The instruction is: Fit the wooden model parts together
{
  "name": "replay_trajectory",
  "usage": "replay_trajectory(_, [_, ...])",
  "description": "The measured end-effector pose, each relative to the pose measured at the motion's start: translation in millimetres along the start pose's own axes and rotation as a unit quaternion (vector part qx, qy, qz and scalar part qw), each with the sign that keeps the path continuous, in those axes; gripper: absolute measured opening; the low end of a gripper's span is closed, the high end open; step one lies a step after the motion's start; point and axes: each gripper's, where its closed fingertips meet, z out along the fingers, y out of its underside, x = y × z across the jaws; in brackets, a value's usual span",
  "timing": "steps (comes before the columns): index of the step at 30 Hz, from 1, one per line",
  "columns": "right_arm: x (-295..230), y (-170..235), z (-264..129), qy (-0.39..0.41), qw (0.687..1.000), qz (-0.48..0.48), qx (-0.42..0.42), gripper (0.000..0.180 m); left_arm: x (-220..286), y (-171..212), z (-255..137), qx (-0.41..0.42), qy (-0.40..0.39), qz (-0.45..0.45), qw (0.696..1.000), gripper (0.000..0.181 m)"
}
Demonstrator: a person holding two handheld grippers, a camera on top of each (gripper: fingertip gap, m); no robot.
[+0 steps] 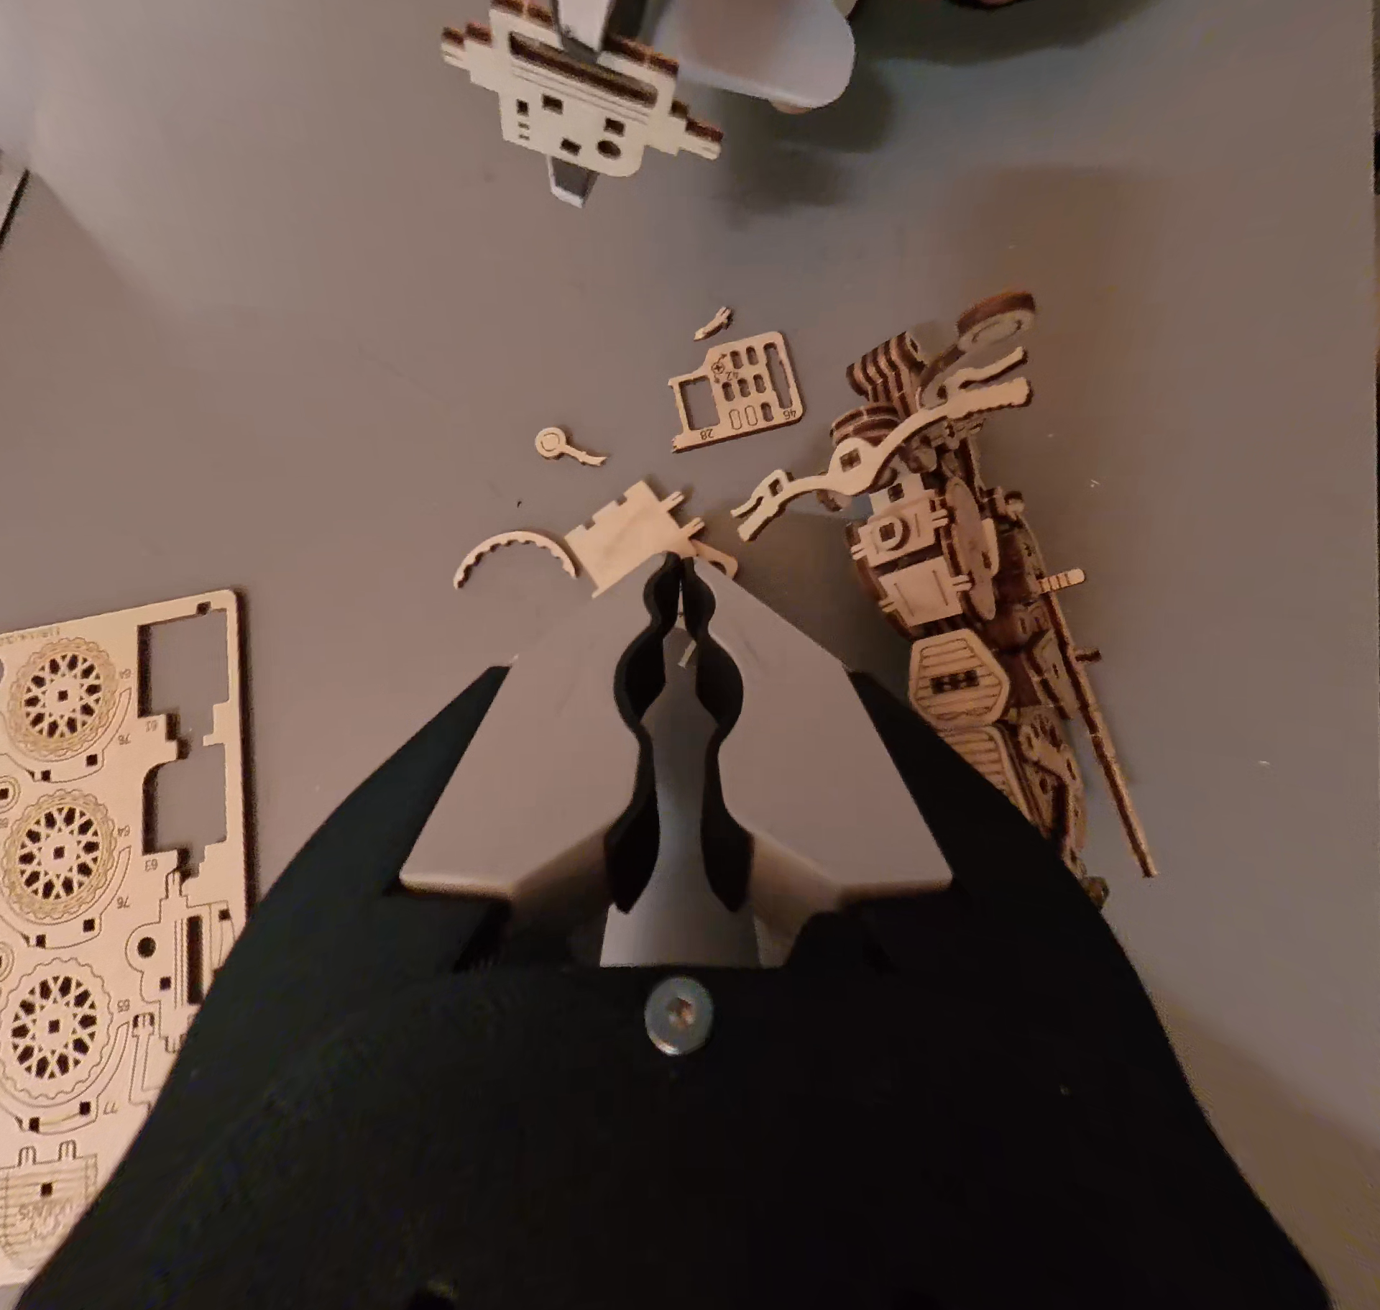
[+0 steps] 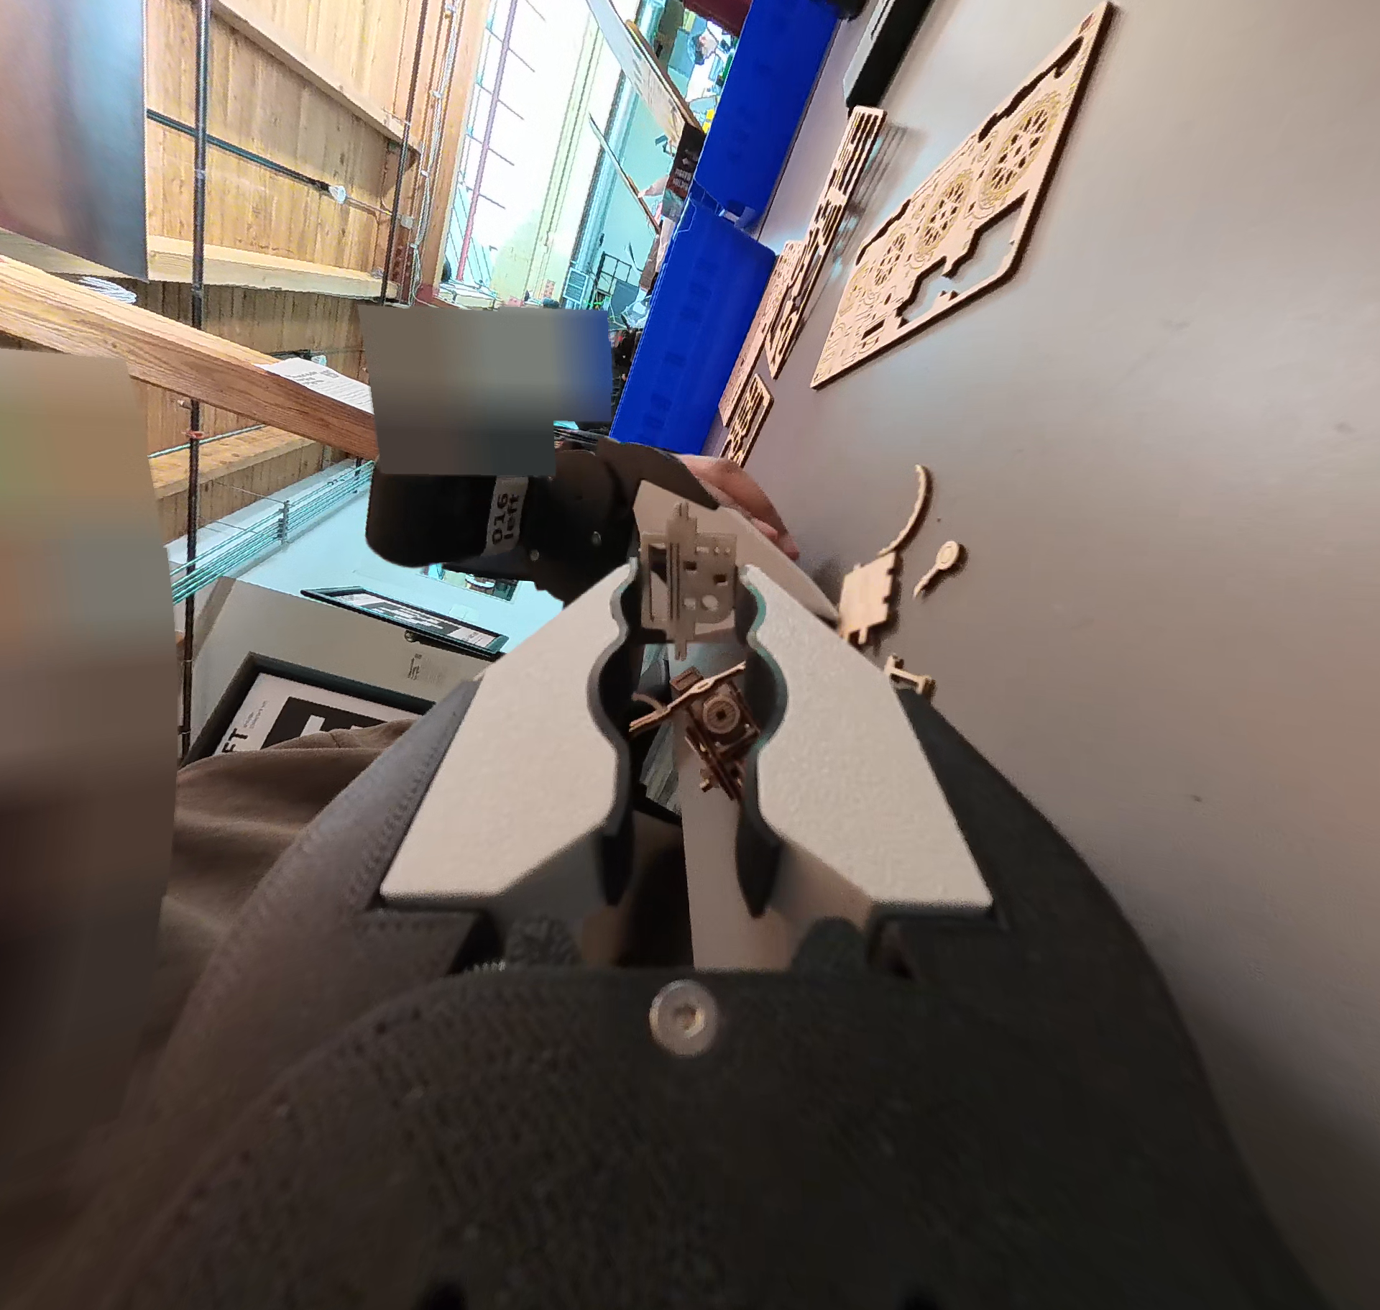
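Left wrist view: notched wooden piece (image 1: 631, 538) touches the closed claw (image 1: 681, 564) tips.

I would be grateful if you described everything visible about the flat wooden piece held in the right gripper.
The flat wooden piece is pale laser-cut plywood with darker scorched edges. It is cross-shaped, with stepped wings on both sides, one long slot and several small square and round holes. The right gripper is shut on it, holding it clear above the grey table; nothing else touches it.
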Motion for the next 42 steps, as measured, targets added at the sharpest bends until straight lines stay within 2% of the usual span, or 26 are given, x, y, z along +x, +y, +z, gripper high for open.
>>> replay_trajectory(5, [2.7,4.2,2.2,0.016,1.000,-0.012,-0.012,0.024,-7.3,4.9,-4.0,0.003,-0.010,-0.014,1.000,0.000])
replay_trajectory(8, [18.1,12.0,3.0,0.090,0.993,-0.064,-0.044,0.024,-10.4,6.1,-5.8,0.006,-0.015,-0.017,1.000,0.000])
replay_trajectory(13, [36.3,17.5,-0.4,0.207,0.962,-0.155,-0.087,0.024,-12.8,1.7,-2.6,0.017,-0.026,-0.019,0.999,0.038])
replay_trajectory(17, [43.9,19.6,-3.6,0.249,0.945,-0.182,-0.105,0.025,-11.7,-1.5,3.7,0.020,-0.028,-0.012,0.999,0.040])
replay_trajectory(19, [44.8,20.8,-2.8,0.249,0.945,-0.183,-0.107,0.025,-10.7,-1.2,5.8,0.017,-0.022,-0.013,1.000,0.040])
replay_trajectory(24, [40.7,19.0,-2.2,0.222,0.958,-0.157,-0.095,0.024,-8.2,-0.4,7.0,0.019,-0.017,-0.003,1.000,0.020])
replay_trajectory(28, [39.0,13.4,-5.6,0.206,0.966,-0.134,-0.077,0.024,-8.9,0.6,6.2,0.022,-0.014,-0.008,1.000,0.019])
replay_trajectory(35, [48.5,13.7,-9.5,0.230,0.960,-0.139,-0.084,0.025,-9.7,0.5,4.8,0.028,-0.014,-0.006,0.999,0.013])
replay_trajectory(37, [44.3,14.1,-7.3,0.209,0.967,-0.125,-0.079,0.024,-10.0,0.4,4.4,0.030,-0.014,-0.006,0.999,0.012])
replay_trajectory(39, [38.4,12.7,-5.8,0.180,0.976,-0.101,-0.068,0.024,-11.1,-3.2,2.3,0.043,-0.017,-0.006,0.999,0.000])
replay_trajectory(42, [33.8,8.4,-6.9,0.157,0.983,-0.083,-0.053,0.025,-14.7,-7.3,-2.0,0.057,-0.024,-0.009,0.998,0.000])
